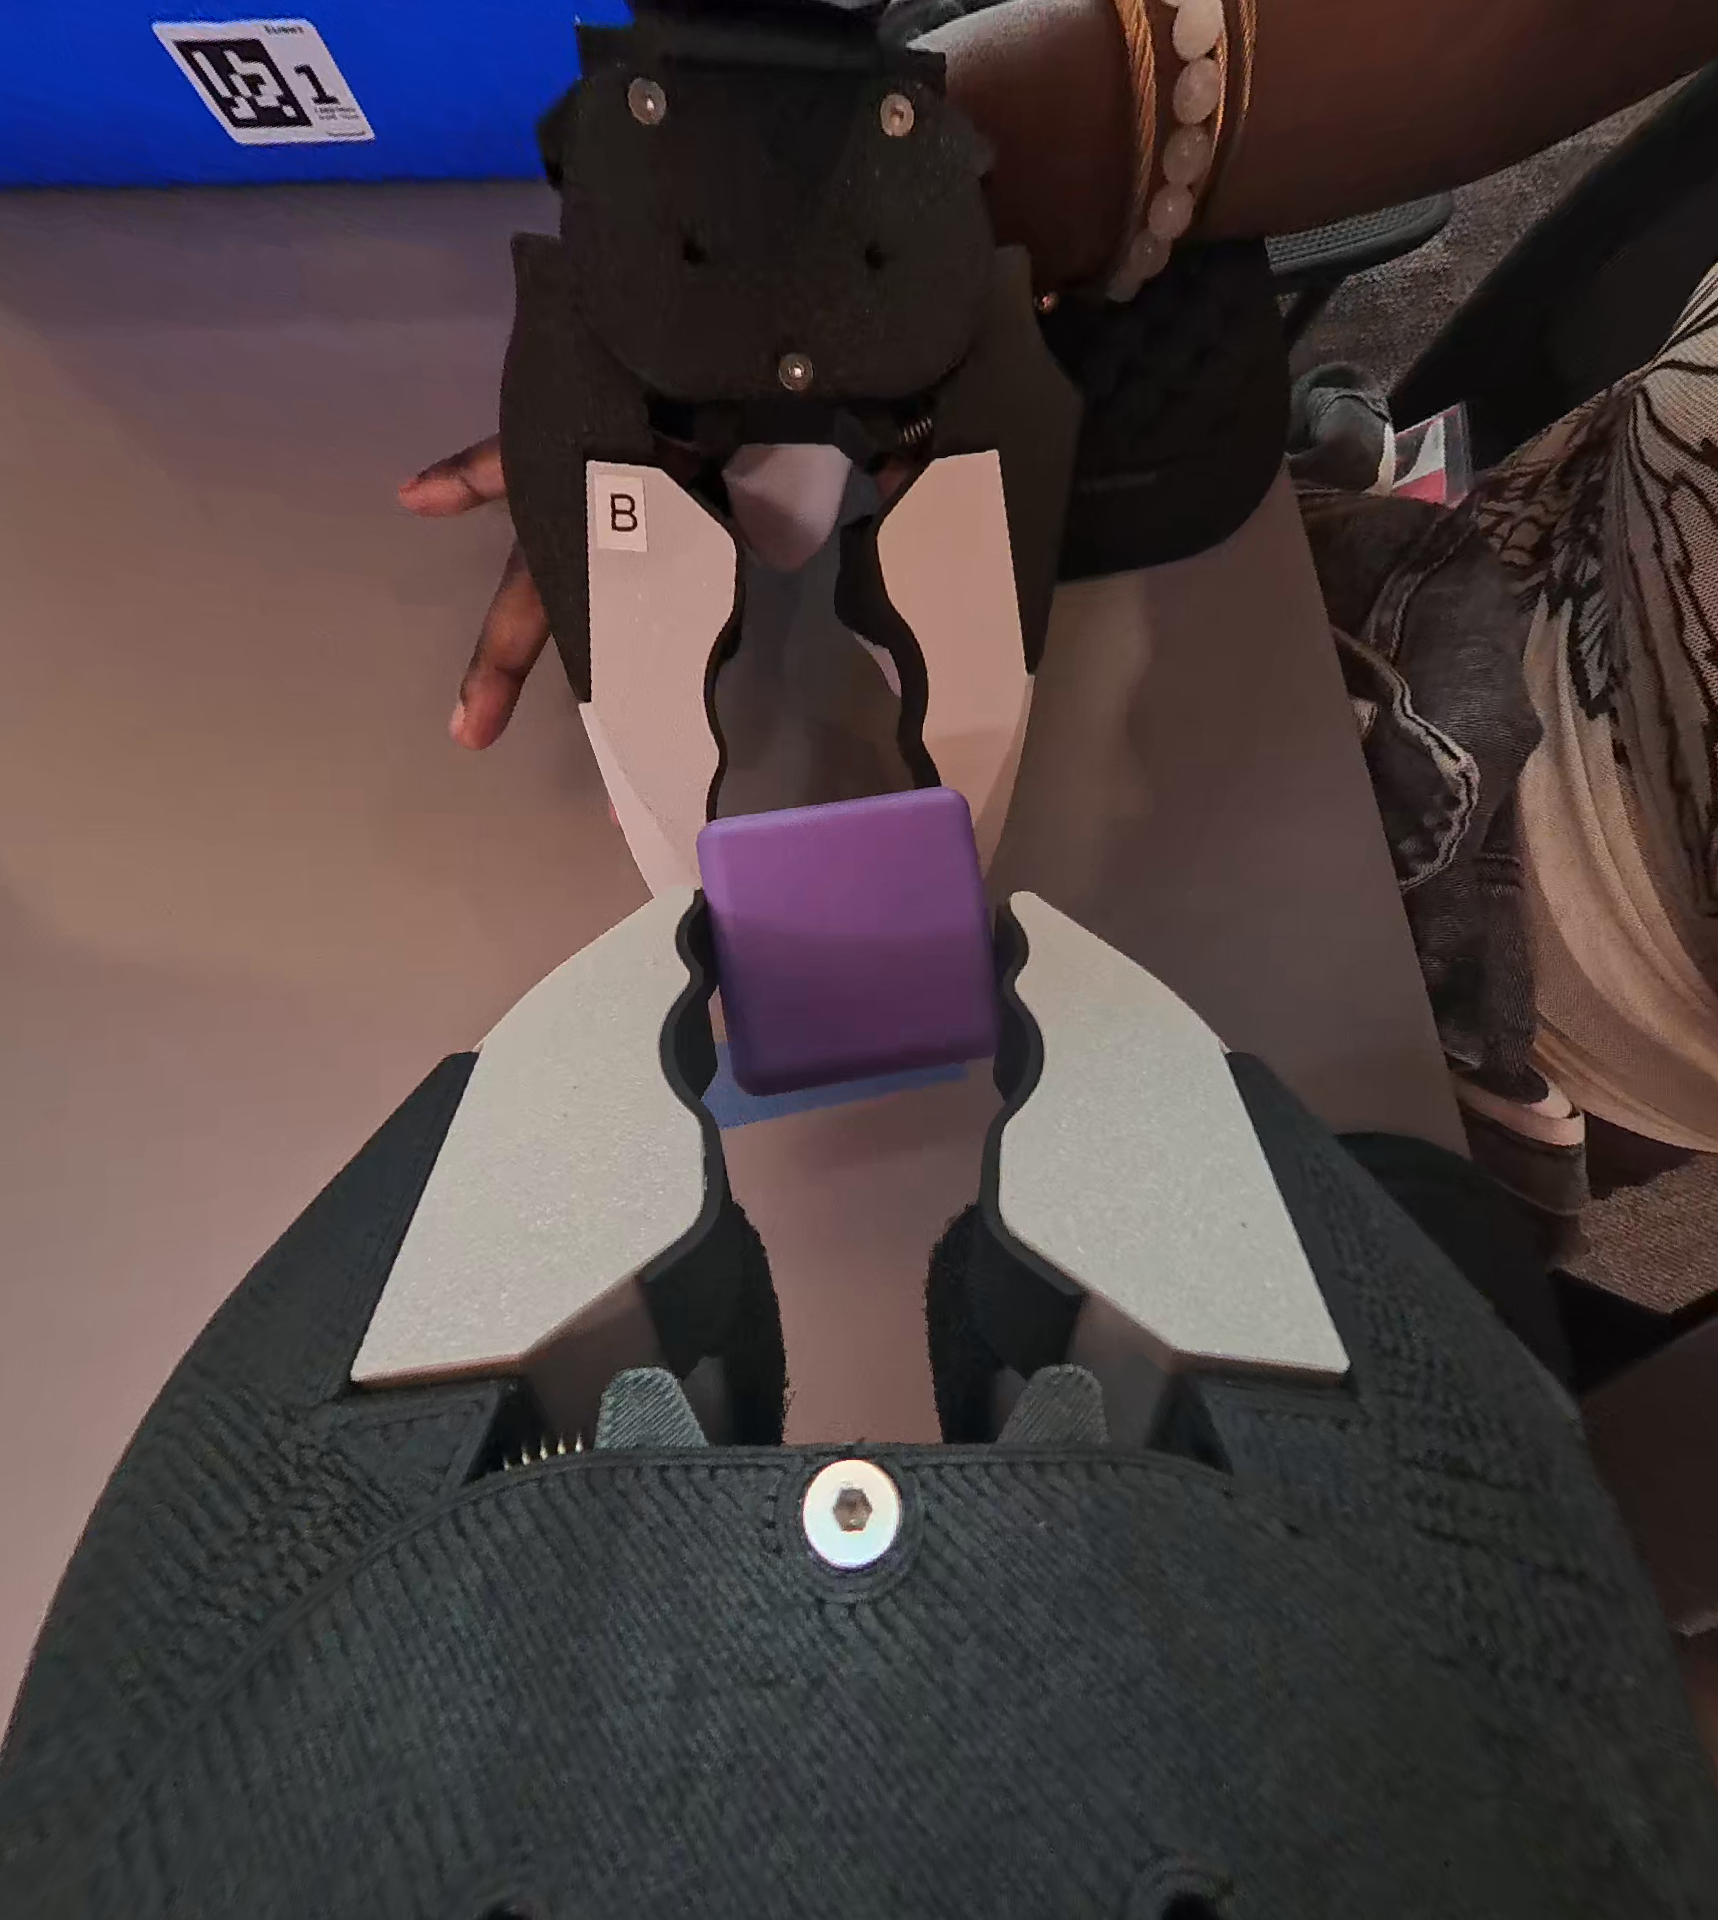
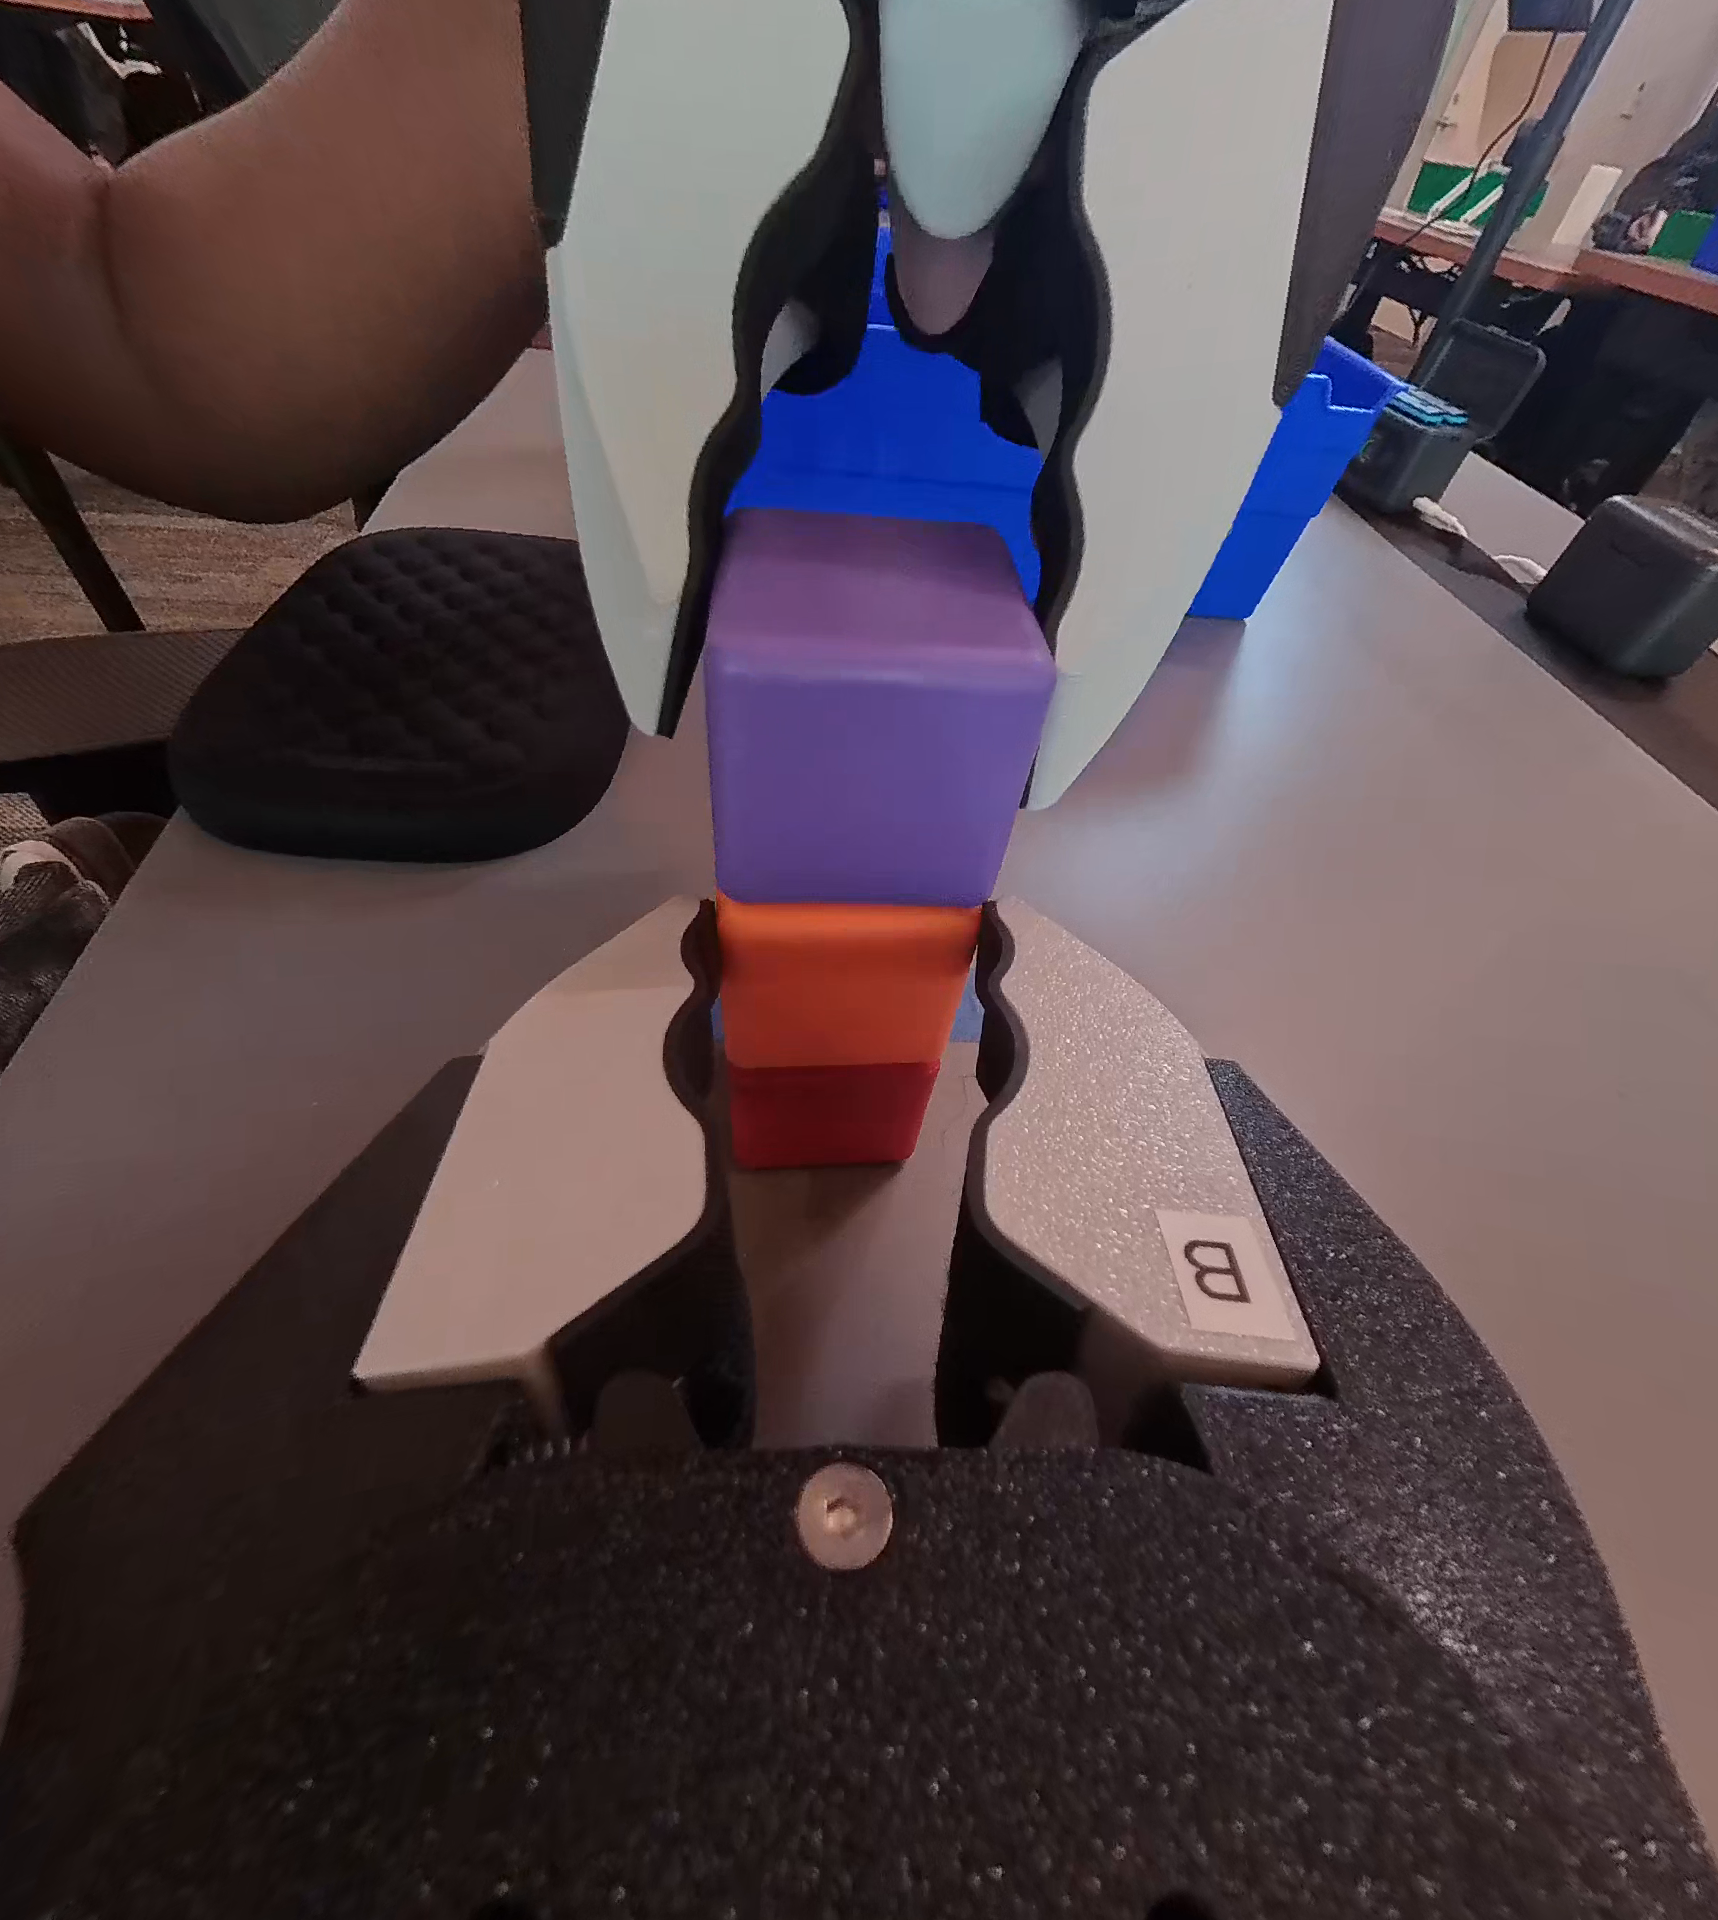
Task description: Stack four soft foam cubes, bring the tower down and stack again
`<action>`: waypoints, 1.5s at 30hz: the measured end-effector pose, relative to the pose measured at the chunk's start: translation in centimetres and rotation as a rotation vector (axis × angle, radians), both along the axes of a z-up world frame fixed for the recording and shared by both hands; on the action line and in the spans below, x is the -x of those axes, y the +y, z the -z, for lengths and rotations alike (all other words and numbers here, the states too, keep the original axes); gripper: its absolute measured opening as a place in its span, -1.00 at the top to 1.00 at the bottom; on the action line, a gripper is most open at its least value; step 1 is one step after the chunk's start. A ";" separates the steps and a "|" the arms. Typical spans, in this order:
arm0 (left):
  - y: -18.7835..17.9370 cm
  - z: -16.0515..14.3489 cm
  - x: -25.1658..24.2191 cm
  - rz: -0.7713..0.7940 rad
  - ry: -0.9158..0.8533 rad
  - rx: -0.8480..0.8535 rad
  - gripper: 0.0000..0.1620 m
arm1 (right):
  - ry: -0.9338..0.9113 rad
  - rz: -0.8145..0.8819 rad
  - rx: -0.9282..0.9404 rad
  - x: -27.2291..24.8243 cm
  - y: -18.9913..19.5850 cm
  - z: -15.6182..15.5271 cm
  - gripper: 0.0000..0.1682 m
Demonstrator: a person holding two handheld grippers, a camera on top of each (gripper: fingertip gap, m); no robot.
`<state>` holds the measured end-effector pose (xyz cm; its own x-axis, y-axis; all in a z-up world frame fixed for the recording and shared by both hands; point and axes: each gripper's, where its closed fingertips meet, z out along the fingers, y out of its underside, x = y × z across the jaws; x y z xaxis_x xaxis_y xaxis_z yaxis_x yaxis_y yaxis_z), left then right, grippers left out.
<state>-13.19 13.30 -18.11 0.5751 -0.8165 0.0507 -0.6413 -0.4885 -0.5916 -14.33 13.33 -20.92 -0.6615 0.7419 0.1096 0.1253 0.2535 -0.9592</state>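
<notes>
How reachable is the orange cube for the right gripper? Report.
Likely yes: the right gripper straddles the orange cube, nothing between. But the purple cube, in the left gripper, rests on it.

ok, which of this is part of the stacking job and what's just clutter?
Job: purple cube, orange cube, red cube, left gripper, right gripper, table.
Clutter: blue bin, dark case, chair.

Left tool (image 1: 847, 971) clasps the purple cube (image 1: 847, 940) above the table (image 1: 211, 831).
</notes>
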 end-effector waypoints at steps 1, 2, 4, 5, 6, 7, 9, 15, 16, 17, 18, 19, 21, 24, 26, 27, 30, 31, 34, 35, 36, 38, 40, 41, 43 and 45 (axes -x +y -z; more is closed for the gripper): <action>0.0 0.0 0.0 0.005 -0.004 -0.004 0.37 | 0.002 0.000 -0.001 0.0 0.0 0.0 0.43; 0.0 0.0 -0.1 0.009 -0.011 -0.007 0.37 | 0.003 -0.001 -0.001 0.0 0.0 0.0 0.43; 0.0 0.0 -0.1 0.012 -0.026 -0.006 0.37 | 0.001 -0.001 0.002 0.0 0.0 0.0 0.43; 0.0 0.0 -0.1 0.016 -0.034 -0.006 0.37 | -0.001 -0.001 0.003 0.1 0.0 0.0 0.43; 0.1 0.0 -0.1 0.014 -0.043 -0.005 0.37 | -0.002 -0.001 0.004 0.1 0.0 0.0 0.43; 0.1 0.0 -0.1 0.010 -0.051 -0.004 0.37 | -0.004 0.000 0.005 0.1 0.1 0.0 0.43; 0.2 0.0 -0.1 -0.009 -0.063 -0.006 0.37 | -0.006 0.003 0.007 0.1 0.1 0.1 0.43; 0.4 0.0 -0.1 -0.061 -0.082 -0.026 0.38 | -0.007 0.005 0.006 0.2 0.1 0.1 0.43; 0.4 0.0 -0.1 -0.065 -0.086 -0.028 0.38 | -0.009 0.006 0.007 0.2 0.1 0.1 0.43; 0.4 0.0 -0.1 -0.064 -0.087 -0.031 0.38 | -0.010 0.006 0.008 0.2 0.1 0.1 0.43; 0.4 0.0 -0.2 -0.064 -0.091 -0.033 0.38 | -0.009 0.006 0.008 0.2 0.1 0.1 0.43; 0.5 0.0 -0.2 -0.062 -0.095 -0.035 0.38 | -0.009 0.006 0.009 0.2 0.1 0.1 0.43; 0.5 0.0 -0.2 -0.059 -0.106 -0.038 0.38 | -0.016 0.002 0.013 0.1 0.1 0.0 0.43; 0.5 0.0 -0.2 -0.056 -0.112 -0.038 0.38 | -0.014 -0.014 0.076 -0.2 0.0 -0.9 0.28; 0.5 0.0 -0.2 -0.056 -0.115 -0.037 0.38 | 0.016 0.000 0.129 -0.1 0.5 -2.0 0.33; 0.5 0.0 -0.2 -0.057 -0.116 -0.036 0.38 | 0.032 0.005 0.147 -0.1 0.6 -2.4 0.37; 0.5 0.0 -0.2 -0.065 -0.121 -0.035 0.38 | 0.028 0.006 0.155 -0.1 0.6 -2.5 0.42; 0.6 0.0 -0.2 -0.070 -0.123 -0.037 0.38 | 0.017 0.003 0.144 -0.1 0.4 -2.3 0.43; 0.6 -0.1 -0.3 -0.082 -0.129 -0.053 0.38 | 0.009 0.005 0.117 0.0 0.3 -2.0 0.46; 0.5 -0.1 -0.1 -0.093 -0.120 -0.062 0.29 | 0.008 0.004 0.117 0.0 0.3 -2.0 0.46; 0.5 -0.5 0.1 -0.110 -0.122 -0.087 0.12 | 0.006 0.004 0.119 0.0 0.3 -2.0 0.46; 0.5 -2.5 1.2 -0.175 -0.157 -0.175 -0.15 | 0.008 0.004 0.119 0.0 0.3 -2.0 0.46; 0.0 -5.3 4.3 -0.302 -0.169 -0.288 -0.27 | 0.008 0.004 0.117 0.0 0.3 -2.0 0.46; -0.6 -6.7 6.7 -0.388 -0.159 -0.351 -0.28 | 0.009 0.004 0.115 0.0 0.3 -2.0 0.46; -2.3 -9.0 12.6 -0.607 -0.119 -0.453 -0.28 | 0.009 0.004 0.111 0.1 0.2 -2.0 0.46; -5.0 -9.9 20.4 -0.915 -0.060 -0.501 -0.27 | 0.011 0.003 0.108 0.1 0.2 -2.0 0.46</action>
<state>-33.58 8.29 -8.23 0.9922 -0.0061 -0.1243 -0.1130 -0.4624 -0.8795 -14.39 13.53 -18.94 -0.6586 0.7516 0.0362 0.1149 0.1480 -0.9823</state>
